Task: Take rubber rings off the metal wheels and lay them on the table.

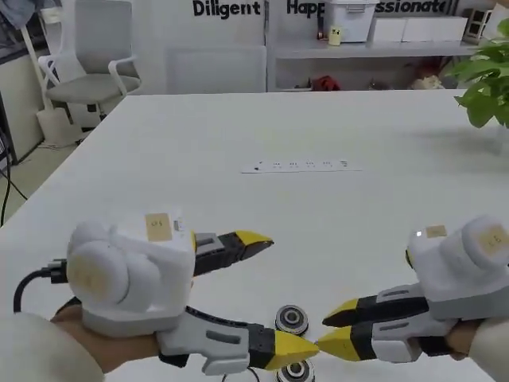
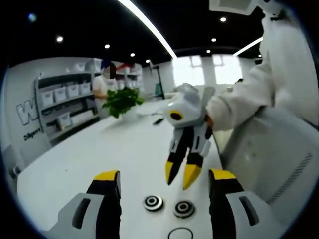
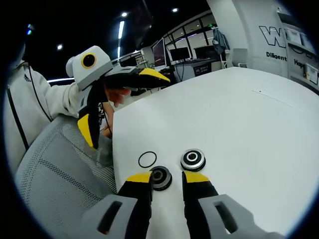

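Observation:
Two small metal wheels lie near the table's front edge: a far wheel (image 1: 292, 318) (image 2: 153, 202) (image 3: 193, 159) with a black rubber band around it, and a near wheel (image 1: 296, 370) (image 2: 184, 208) (image 3: 160, 178). A thin black rubber ring (image 3: 147, 159) (image 2: 180, 233) lies flat and loose beside them. My left gripper (image 1: 277, 294) (image 2: 164, 176) (image 3: 123, 104) is open wide, left of the wheels, holding nothing. My right gripper (image 1: 330, 330) (image 3: 168, 178) (image 2: 181, 175) comes in from the right, its jaws a narrow gap apart just short of the near wheel.
The white table (image 1: 302, 207) stretches far ahead, with a flush socket strip (image 1: 301, 165) at its middle. A potted plant (image 1: 487, 79) stands at the right edge. An office chair (image 1: 91, 64) and shelves (image 1: 374, 48) are behind the table.

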Demonstrator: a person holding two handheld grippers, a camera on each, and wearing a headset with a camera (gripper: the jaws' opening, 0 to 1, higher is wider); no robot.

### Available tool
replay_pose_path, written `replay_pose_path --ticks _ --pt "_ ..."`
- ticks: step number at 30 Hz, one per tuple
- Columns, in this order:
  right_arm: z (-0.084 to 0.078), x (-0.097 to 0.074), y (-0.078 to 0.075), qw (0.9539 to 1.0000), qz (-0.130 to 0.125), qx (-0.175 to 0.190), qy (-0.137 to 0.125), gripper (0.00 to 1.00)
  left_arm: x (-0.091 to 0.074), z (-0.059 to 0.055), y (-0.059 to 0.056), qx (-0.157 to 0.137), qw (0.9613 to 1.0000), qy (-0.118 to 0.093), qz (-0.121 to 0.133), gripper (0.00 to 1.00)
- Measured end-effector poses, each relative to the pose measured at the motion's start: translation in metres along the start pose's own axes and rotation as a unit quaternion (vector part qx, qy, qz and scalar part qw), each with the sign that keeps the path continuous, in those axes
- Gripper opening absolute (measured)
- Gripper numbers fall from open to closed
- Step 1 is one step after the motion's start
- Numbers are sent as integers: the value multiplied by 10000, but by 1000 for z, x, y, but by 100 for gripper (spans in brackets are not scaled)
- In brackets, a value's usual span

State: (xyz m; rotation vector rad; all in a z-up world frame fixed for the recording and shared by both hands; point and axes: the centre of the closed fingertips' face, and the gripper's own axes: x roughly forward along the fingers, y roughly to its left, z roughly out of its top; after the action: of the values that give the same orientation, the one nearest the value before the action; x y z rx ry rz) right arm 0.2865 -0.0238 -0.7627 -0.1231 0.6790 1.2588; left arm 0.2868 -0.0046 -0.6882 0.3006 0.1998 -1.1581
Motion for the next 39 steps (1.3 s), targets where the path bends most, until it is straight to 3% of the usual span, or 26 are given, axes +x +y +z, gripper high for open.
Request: replay_pose_path --ticks 4,7,20,23,30,39 --pt "-12 5 2 9996 76 -106 243 23 1 -13 -3 -12 9999 134 -43 65" --pt "-15 6 3 9994 116 -133 300 23 4 -19 -6 -160 9998 137 -74 62" --pt "-35 20 12 9966 297 -354 687 24 18 -53 -21 -276 9980 502 -248 44" --pt "-37 21 12 9961 302 -384 728 24 19 -57 -21 -429 9976 514 -203 41" --pt "-40 26 14 9956 327 -437 763 24 24 -75 -26 -434 9960 749 -235 36" --pt "-40 28 11 9952 265 -537 779 24 27 -82 -27 -435 9947 887 -268 28"
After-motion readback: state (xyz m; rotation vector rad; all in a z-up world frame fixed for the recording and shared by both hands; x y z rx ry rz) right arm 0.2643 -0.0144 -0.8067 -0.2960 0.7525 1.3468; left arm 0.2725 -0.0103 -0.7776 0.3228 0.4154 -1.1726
